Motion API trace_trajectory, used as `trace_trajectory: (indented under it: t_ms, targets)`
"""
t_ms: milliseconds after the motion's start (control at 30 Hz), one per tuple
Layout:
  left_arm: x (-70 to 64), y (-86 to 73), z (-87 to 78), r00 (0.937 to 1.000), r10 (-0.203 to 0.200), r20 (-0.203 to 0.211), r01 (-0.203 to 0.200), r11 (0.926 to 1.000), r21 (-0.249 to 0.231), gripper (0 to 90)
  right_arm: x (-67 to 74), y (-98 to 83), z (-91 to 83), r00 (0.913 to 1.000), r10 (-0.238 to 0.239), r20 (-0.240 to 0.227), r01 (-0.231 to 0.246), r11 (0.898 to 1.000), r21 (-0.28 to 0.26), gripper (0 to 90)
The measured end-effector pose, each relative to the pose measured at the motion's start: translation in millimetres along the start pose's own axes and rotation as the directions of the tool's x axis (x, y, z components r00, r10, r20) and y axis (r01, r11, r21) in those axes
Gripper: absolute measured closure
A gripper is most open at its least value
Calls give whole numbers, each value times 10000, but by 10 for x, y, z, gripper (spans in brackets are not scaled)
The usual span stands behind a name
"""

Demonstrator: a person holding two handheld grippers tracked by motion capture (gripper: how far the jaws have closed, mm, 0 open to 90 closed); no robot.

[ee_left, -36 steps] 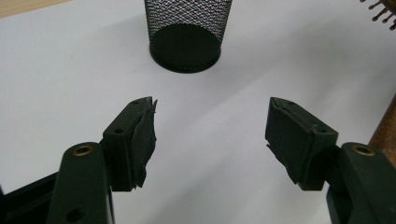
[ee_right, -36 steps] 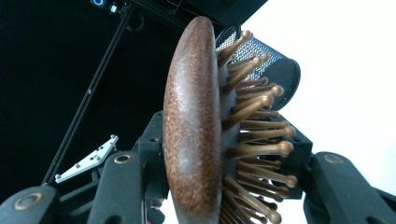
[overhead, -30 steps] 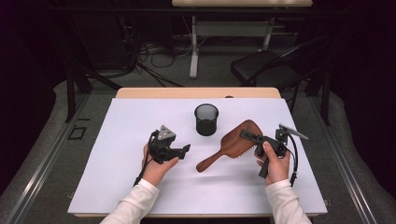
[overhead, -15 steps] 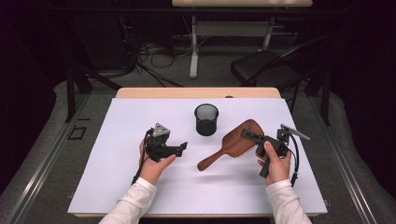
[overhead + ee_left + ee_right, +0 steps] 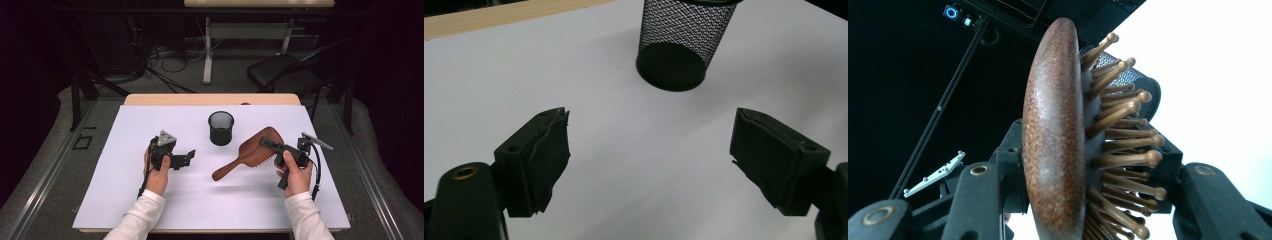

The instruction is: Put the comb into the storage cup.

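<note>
A brown wooden hairbrush [image 5: 250, 152] hangs tilted just above the white table cover, handle down to the left, casting a shadow below it. My right gripper [image 5: 272, 146] is shut on its head. In the right gripper view the brush [image 5: 1053, 125] stands edge-on between the jaws of the right gripper [image 5: 1083, 155], pins to the right. My left gripper [image 5: 188, 157] sits left of the handle, apart from it. Its jaws have just been opening and nothing is between them. In the left gripper view the left gripper [image 5: 651, 115] faces a black mesh cup [image 5: 679, 45].
The mesh cup [image 5: 220, 128] stands upright behind the brush, mid-table. The white cover [image 5: 150, 200] lies on a wooden table with bare room at the left and front. A dark chair [image 5: 285, 75] and cables lie on the floor beyond the far edge.
My left gripper has drifted a little to the left, away from the brush handle, and its jaws stand wider. The right hand and the brush have stayed put.
</note>
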State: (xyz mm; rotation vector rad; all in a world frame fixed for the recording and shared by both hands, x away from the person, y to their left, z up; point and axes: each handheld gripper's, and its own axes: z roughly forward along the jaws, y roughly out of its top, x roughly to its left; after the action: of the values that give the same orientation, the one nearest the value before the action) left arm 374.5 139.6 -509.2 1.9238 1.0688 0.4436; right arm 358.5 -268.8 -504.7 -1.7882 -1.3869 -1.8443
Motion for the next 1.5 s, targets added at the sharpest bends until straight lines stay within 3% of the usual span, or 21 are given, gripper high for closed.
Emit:
trace_trajectory:
  t_ms: [300, 400, 767, 1000, 1300, 1500]
  targets:
    - [80, -22, -37, 9994, -281, -184, 278, 9995, -150, 161, 66, 15, 40, 9998, -123, 160, 124, 9999, -79, 488]
    - [84, -27, -34, 9992, -345, -201, 342, 9993, -137, 161, 71, 40, 49, 9998, 136, 147, -136, 9999, -26, 488]
    - [40, -35, -25, 9998, -130, -147, 130, 9999, -41, 161, 108, 172, 40, 9977, 192, 647, -189, 9998, -44, 488]
    - [51, -34, -34, 9996, -269, -114, 268, 9996, -108, 161, 178, 252, 52, 9955, 156, 934, -169, 9998, 133, 488]
    - [67, -30, -51, 9993, -367, -89, 365, 9992, -165, 161, 320, 337, 141, 9890, -177, 1470, 82, 9979, 647, 487]
    - [79, -30, -56, 9992, -401, -94, 399, 9991, -173, 161, 446, 372, 225, 9794, -816, 1847, 651, 9935, 936, 487]
